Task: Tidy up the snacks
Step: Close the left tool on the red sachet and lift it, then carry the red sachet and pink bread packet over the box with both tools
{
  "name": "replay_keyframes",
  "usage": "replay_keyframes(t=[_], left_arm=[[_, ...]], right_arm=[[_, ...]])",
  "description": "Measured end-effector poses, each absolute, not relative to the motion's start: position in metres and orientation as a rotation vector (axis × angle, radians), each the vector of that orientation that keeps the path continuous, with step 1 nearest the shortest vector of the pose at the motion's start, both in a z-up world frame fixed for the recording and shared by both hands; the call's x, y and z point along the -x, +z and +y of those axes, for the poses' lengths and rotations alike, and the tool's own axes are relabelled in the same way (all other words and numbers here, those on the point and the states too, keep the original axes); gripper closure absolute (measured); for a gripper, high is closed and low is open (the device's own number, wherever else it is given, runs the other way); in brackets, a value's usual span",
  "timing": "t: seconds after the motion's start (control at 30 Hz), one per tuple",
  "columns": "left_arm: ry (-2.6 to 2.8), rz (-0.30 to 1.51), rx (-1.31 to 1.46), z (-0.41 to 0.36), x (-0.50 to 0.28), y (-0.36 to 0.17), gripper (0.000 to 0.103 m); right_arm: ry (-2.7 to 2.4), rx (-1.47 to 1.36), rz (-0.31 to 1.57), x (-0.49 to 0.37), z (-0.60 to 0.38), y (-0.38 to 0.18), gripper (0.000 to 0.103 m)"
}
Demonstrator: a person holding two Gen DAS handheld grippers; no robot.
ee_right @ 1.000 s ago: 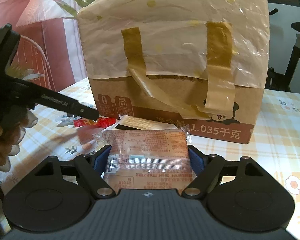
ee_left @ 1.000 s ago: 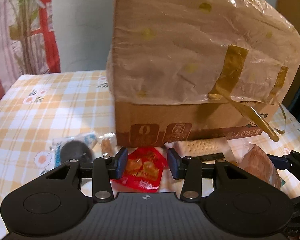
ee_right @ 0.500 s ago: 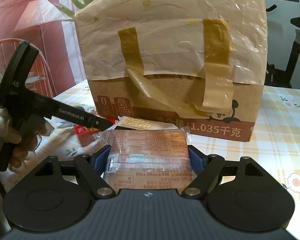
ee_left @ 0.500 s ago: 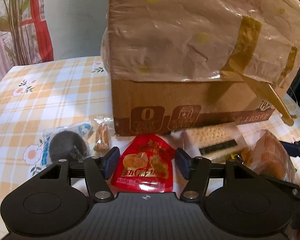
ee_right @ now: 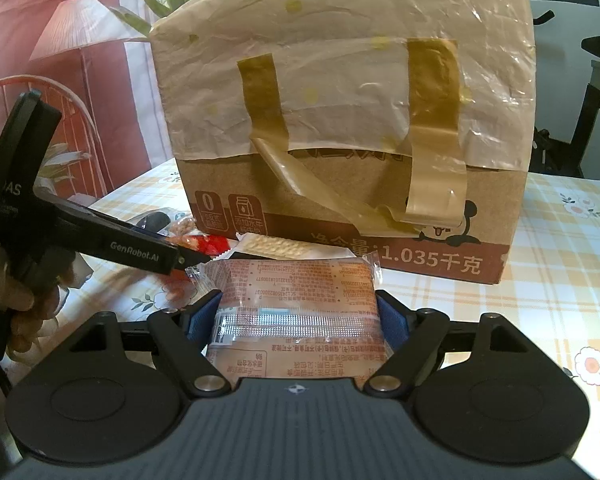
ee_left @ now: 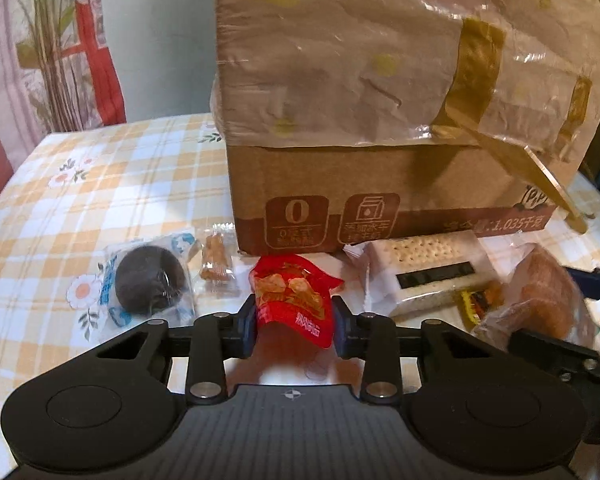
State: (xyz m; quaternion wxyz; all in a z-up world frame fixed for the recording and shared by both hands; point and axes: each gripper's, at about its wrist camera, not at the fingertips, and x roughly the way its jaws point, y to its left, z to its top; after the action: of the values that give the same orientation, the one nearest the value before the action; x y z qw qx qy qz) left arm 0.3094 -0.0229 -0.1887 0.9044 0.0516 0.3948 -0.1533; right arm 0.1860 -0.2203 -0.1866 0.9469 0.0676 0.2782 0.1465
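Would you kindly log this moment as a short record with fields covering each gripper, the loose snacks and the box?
left gripper: shut on red snack packet
right gripper: shut on clear-wrapped brown pastry
loose snacks: dark round cookie, small wrapped biscuit, cracker pack
cardboard box: upright behind the snacks, plastic-covered, taped
surface: checked tablecloth

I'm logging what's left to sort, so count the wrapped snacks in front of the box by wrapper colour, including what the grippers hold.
Red packet: 1
Blue-and-white round cookie: 1
Clear small biscuit: 1
Clear cracker pack: 1
Yellow-and-black candy: 1
Clear brown cake pack: 1
Total: 6
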Motion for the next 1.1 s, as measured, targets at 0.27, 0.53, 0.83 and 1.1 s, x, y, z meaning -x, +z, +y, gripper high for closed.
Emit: replay_keyframes(t=[0.27,0.53,0.83,1.1], left_arm=[[-0.331,0.782,-0.023,-0.016,-0.257,-0.177,0.074],[-0.350,0.716,-0.006,-0.016,-0.226,-0.159,0.074],[-0.365,0.642,-0.009,-0.018,-0.214,-0.136,0.074],[-0.368,0.536,-0.027,-0.018,-0.204,-0.102,0.074]], right_arm=[[0.299,-0.136,0.566,-0.186,-0.220,-0.187,0.021],[0.296,-0.130,0.587,-0.181,-0.220,-0.184,0.024],[0.249,-0.159,0.627,-0.158,-0.242,-0.175,0.026],[0.206,-0.183,0.556,-0.136,-0.266,-0.147,0.026]])
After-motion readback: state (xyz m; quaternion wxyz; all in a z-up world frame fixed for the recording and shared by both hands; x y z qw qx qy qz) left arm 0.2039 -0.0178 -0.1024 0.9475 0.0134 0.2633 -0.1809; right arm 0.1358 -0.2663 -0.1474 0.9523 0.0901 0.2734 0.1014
